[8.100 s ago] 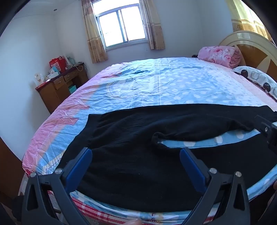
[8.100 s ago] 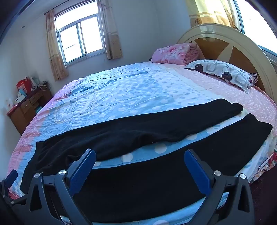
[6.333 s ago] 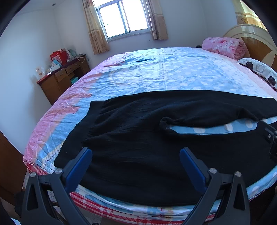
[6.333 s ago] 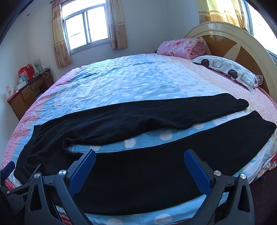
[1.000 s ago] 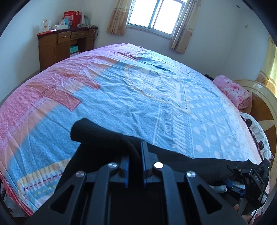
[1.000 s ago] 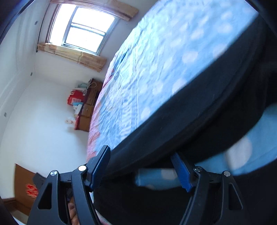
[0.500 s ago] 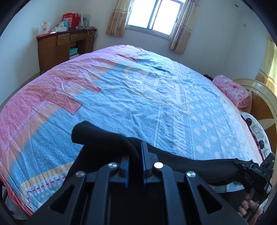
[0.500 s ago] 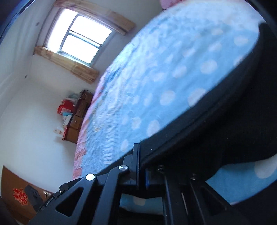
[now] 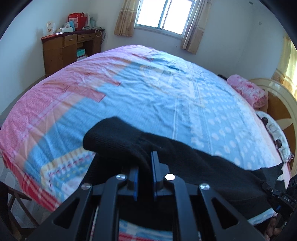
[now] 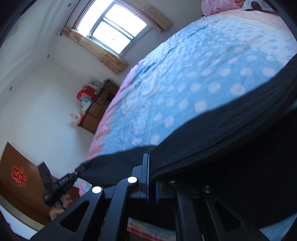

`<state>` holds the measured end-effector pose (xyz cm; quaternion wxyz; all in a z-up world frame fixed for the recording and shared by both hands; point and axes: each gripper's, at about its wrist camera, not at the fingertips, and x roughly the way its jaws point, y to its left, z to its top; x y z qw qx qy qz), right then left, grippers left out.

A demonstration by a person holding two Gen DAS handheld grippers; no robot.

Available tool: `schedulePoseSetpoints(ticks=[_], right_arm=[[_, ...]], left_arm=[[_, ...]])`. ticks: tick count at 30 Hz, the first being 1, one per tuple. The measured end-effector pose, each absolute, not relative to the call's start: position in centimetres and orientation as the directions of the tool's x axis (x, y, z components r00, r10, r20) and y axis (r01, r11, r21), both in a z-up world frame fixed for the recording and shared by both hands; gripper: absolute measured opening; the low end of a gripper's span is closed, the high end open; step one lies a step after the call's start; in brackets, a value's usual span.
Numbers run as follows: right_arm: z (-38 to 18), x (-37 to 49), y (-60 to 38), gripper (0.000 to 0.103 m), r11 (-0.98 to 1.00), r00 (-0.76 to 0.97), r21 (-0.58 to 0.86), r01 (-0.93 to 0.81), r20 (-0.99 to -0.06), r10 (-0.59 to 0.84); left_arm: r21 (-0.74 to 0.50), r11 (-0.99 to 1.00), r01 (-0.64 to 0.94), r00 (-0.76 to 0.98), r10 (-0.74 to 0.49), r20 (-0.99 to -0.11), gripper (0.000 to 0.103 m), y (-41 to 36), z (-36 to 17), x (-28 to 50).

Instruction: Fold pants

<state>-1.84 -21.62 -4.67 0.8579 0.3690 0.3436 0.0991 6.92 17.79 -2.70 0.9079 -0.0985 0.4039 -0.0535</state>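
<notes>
The black pants (image 9: 194, 163) are held up off the bed along one edge. My left gripper (image 9: 144, 166) is shut on the waist end, where a thick fold of black cloth drapes over its fingers. My right gripper (image 10: 151, 166) is shut on the pants (image 10: 222, 140) further along the leg. The cloth stretches taut between the two grippers. The right gripper shows at the far right of the left wrist view (image 9: 284, 194), and the left gripper shows at the lower left of the right wrist view (image 10: 63, 183).
The bed (image 9: 167, 96) has a blue and pink patterned sheet. A folded pink blanket (image 9: 248, 90) and a pillow (image 9: 274, 133) lie near the headboard (image 9: 282, 103). A wooden cabinet (image 9: 66, 50) stands by the wall under a window (image 9: 165, 14).
Both grippers have lifted the pants edge a little higher and the cloth between them has pulled straighter. The views have shifted; the right gripper stays shut on the cloth.
</notes>
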Motion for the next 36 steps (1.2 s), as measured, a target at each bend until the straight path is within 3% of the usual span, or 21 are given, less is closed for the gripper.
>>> schedulePoseSetpoints(ticks=[8, 13, 21, 23, 24, 25, 26, 29, 36], right_arm=[[-10.1, -5.5, -19.5, 0.004, 0.749, 0.662, 0.651, 0.127, -0.618, 0.425], [-12.3, -5.8, -19.1, 0.004, 0.746, 0.626, 0.647, 0.160, -0.651, 0.430], [-12.5, -5.4, -19.2, 0.008, 0.758, 0.626, 0.636, 0.147, -0.653, 0.426], [-12.1, -5.6, -19.5, 0.023, 0.747, 0.605, 0.649, 0.144, -0.655, 0.452], [-11.8, -5.8, -19.6, 0.031, 0.743, 0.599, 0.654, 0.139, -0.653, 0.463], [-11.5, -6.2, -19.7, 0.052, 0.741, 0.597, 0.659, 0.129, -0.648, 0.472], [-10.9, -6.8, -19.9, 0.069, 0.741, 0.604, 0.663, 0.110, -0.637, 0.480], [-9.4, -8.4, -20.0, 0.075, 0.759, 0.623, 0.646, 0.079, -0.627, 0.468], [-3.4, -5.2, -20.0, 0.075, 0.765, 0.707, 0.632, -0.124, -0.485, 0.515]], left_arm=[[-0.164, 0.985, -0.052, 0.591, -0.102, -0.800, 0.012, 18.2, -8.0, 4.9], [-0.105, 0.993, -0.053, 0.606, -0.051, -0.794, 0.014, 17.6, -8.3, 4.6], [-0.137, 0.989, -0.059, 0.643, -0.067, -0.763, 0.018, 19.0, -7.6, 3.3], [-0.155, 0.984, -0.083, 0.652, -0.063, -0.755, 0.024, 19.9, -6.8, 3.0], [-0.126, 0.985, -0.116, 0.661, -0.018, -0.750, 0.044, 20.2, -6.4, 2.9], [-0.061, 0.982, -0.179, 0.678, 0.078, -0.731, 0.062, 20.7, -5.7, 2.5], [-0.008, 0.972, -0.234, 0.693, 0.161, -0.703, 0.064, 21.2, -5.0, 2.1], [0.041, 0.951, -0.305, 0.721, 0.259, -0.643, 0.063, 22.3, -2.9, 1.6], [0.043, 0.989, -0.139, 0.818, 0.139, -0.559, 0.063, 18.1, -1.3, 4.1]])
